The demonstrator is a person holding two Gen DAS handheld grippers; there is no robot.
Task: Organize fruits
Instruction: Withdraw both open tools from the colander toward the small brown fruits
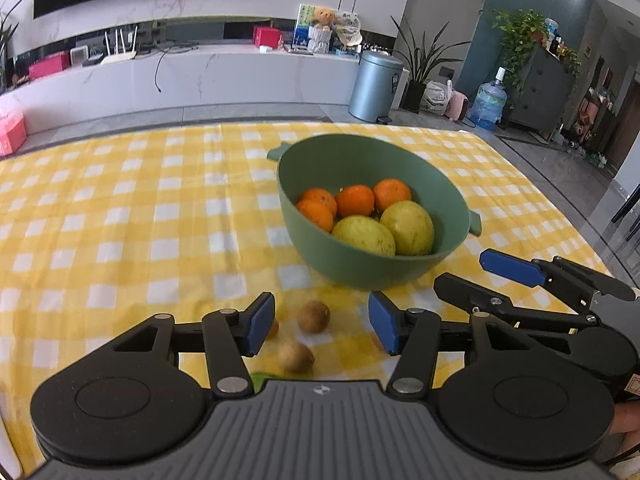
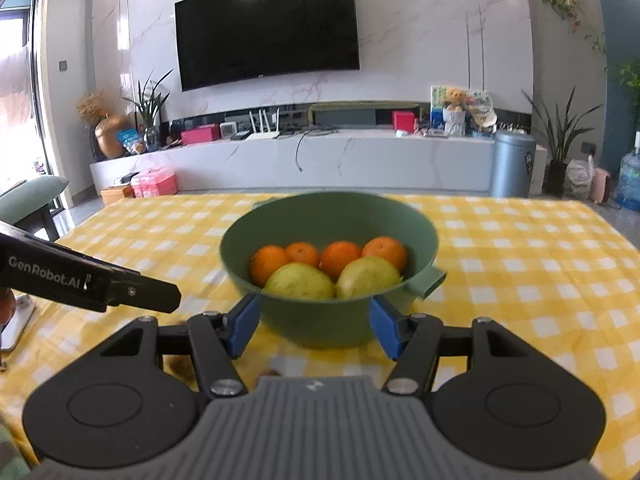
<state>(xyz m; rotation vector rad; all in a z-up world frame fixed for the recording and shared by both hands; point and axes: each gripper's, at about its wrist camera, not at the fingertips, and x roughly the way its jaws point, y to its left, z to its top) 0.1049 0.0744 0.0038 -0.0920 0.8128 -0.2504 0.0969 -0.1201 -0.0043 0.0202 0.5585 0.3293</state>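
Observation:
A green bowl (image 1: 296,236) stands on the yellow checked tablecloth and holds several oranges (image 1: 354,200) and two yellow-green pears (image 1: 408,226); it also shows in the right wrist view (image 2: 320,320). Two small brown fruits (image 1: 314,317) (image 1: 296,356) lie on the cloth in front of the bowl, between my left gripper's fingers. A small orange fruit (image 1: 273,329) is half hidden behind the left pad. My left gripper (image 1: 322,328) is open and empty. My right gripper (image 2: 316,330) is open and empty, just before the bowl, and shows at right in the left wrist view (image 1: 472,276).
The tablecloth (image 1: 120,220) covers the whole table. A green leaf (image 1: 260,378) peeks out near my left gripper's base. A brown fruit (image 2: 180,366) lies under my right gripper. A tray edge (image 2: 16,324) sits at the table's left.

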